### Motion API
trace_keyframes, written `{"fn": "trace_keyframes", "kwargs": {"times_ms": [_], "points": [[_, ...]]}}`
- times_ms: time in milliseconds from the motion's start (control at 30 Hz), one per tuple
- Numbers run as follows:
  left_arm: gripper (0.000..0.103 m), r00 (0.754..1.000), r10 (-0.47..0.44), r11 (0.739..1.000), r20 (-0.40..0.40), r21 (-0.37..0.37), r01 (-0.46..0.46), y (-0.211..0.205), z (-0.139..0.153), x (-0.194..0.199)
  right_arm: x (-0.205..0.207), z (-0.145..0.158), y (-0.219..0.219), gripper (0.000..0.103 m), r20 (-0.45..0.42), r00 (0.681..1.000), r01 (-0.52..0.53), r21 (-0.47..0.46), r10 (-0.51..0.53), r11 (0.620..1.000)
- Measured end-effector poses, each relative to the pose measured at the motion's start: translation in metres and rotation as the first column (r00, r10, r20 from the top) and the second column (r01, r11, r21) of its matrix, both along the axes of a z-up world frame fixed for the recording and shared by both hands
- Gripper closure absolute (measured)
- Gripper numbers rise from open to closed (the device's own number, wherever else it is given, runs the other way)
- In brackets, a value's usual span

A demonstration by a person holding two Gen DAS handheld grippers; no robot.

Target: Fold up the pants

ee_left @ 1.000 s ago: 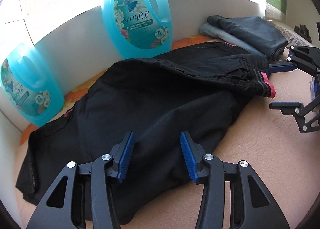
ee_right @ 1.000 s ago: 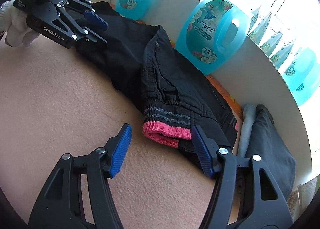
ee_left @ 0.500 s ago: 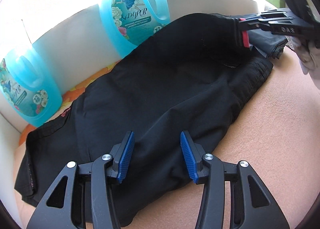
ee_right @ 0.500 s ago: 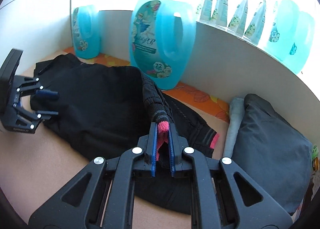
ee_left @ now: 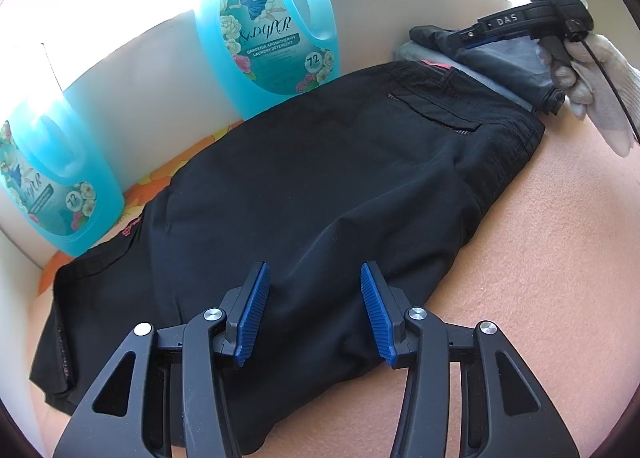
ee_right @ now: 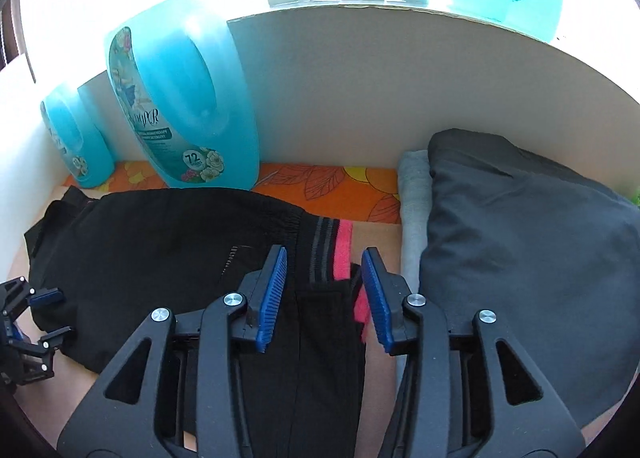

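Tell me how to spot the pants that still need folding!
Look along the white wall to the big blue soap jug. The black pants lie spread out right before it; only they have a pink waistband, unlike the folded grey pile beside them.

Matt cloth, glossy plastic

Between the ribbed blue pads point(ee_left: 252, 318) lie matt black woven pants point(ee_left: 320, 186) on a fuzzy peach blanket point(ee_left: 540, 258); beyond the fingers, glossy translucent plastic detergent jugs point(ee_right: 180, 98) and a matt white board point(ee_right: 340, 98).

Home laundry corner: blue detergent jugs point(ee_left: 264, 30), folded clothes point(ee_right: 520, 258), floral cloth point(ee_right: 328, 186) by a sunlit window.
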State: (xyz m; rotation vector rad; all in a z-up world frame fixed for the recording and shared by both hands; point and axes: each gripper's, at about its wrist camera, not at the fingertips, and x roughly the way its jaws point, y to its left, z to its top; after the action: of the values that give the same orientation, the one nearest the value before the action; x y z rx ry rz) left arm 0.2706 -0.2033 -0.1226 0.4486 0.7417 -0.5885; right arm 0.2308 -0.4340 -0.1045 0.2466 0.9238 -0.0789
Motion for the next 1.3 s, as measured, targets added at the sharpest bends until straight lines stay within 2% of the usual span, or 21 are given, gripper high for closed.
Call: {"fn": "trace_keyframes", "kwargs": {"times_ms": [67, 167, 267, 400, 500, 567, 633, 733, 867, 967, 1033, 1067, 1133, 1200, 1300], "points": [[0.057, 1.000, -0.003, 1.000, 0.000, -0.003, 0.003, 0.000, 0.000, 0.000, -0.024, -0.004, 0.000, 0.053, -0.035, 0.998, 0.047, 0.010, -0.046, 0.999], [0.057, 1.000, -0.010, 1.000, 0.001, -0.009, 0.010, 0.001, 0.000, 0.000, -0.059, -0.014, 0.001, 0.036, -0.085, 0.989, 0.124, 0.050, -0.120, 0.991], [0.057, 1.000, -0.018, 1.000, 0.007, -0.008, 0.018, 0.002, 0.000, -0.001, -0.085, -0.024, 0.004, 0.036, -0.115, 0.978, 0.185, 0.096, -0.174, 0.978], [0.056, 0.999, -0.033, 0.999, 0.010, -0.008, 0.033, 0.002, 0.003, -0.005, -0.095, -0.032, 0.000, 0.036, -0.164, 0.955, 0.276, 0.177, -0.248, 0.945], [0.051, 0.998, -0.053, 0.999, 0.040, 0.000, 0.053, 0.007, 0.010, -0.015, -0.100, -0.042, -0.006, 0.036, -0.213, 0.927, 0.356, 0.236, -0.309, 0.904], [0.043, 0.995, -0.068, 0.997, 0.076, 0.025, 0.067, 0.013, 0.014, -0.024, -0.106, -0.048, -0.008, 0.036, -0.240, 0.912, 0.397, 0.304, -0.333, 0.866], [0.036, 0.992, -0.075, 0.996, 0.098, 0.058, 0.070, 0.019, 0.015, -0.029, -0.110, -0.048, -0.005, 0.035, -0.230, 0.907, 0.410, 0.303, -0.352, 0.860], [0.036, 0.993, -0.067, 0.994, 0.093, 0.089, 0.059, 0.032, 0.014, -0.030, -0.110, -0.049, -0.001, 0.035, -0.223, 0.905, 0.419, 0.329, -0.361, 0.846], [0.036, 0.996, -0.045, 0.996, 0.080, 0.085, 0.038, 0.054, 0.015, -0.032, -0.100, -0.050, 0.008, 0.034, -0.208, 0.908, 0.417, 0.369, -0.364, 0.831], [0.036, 0.998, -0.023, 0.998, 0.059, 0.065, 0.019, 0.073, 0.017, -0.036, -0.093, -0.052, 0.009, 0.033, -0.191, 0.895, 0.445, 0.383, -0.403, 0.809], [0.036, 1.000, -0.013, 0.999, 0.024, 0.039, 0.012, 0.082, 0.017, -0.040, -0.089, -0.052, 0.010, 0.036, -0.180, 0.887, 0.461, 0.404, -0.425, 0.790], [0.036, 1.000, -0.015, 1.000, -0.003, 0.022, 0.015, 0.084, 0.015, -0.042, -0.086, -0.053, 0.011, 0.045, -0.180, 0.886, 0.463, 0.409, -0.428, 0.786], [0.036, 0.997, -0.041, 0.999, -0.063, -0.011, 0.040, 0.083, 0.011, -0.047, -0.083, -0.053, 0.014, 0.056, -0.169, 0.880, 0.474, 0.380, -0.445, 0.794], [0.036, 0.993, -0.068, 0.998, -0.098, -0.013, 0.067, 0.076, 0.003, -0.052, -0.083, -0.053, 0.015, 0.067, -0.153, 0.880, 0.473, 0.375, -0.450, 0.797], [0.036, 0.991, -0.080, 0.997, -0.106, 0.008, 0.081, 0.064, -0.006, -0.048, -0.086, -0.051, 0.012, 0.075, -0.140, 0.878, 0.474, 0.383, -0.457, 0.793]]}}
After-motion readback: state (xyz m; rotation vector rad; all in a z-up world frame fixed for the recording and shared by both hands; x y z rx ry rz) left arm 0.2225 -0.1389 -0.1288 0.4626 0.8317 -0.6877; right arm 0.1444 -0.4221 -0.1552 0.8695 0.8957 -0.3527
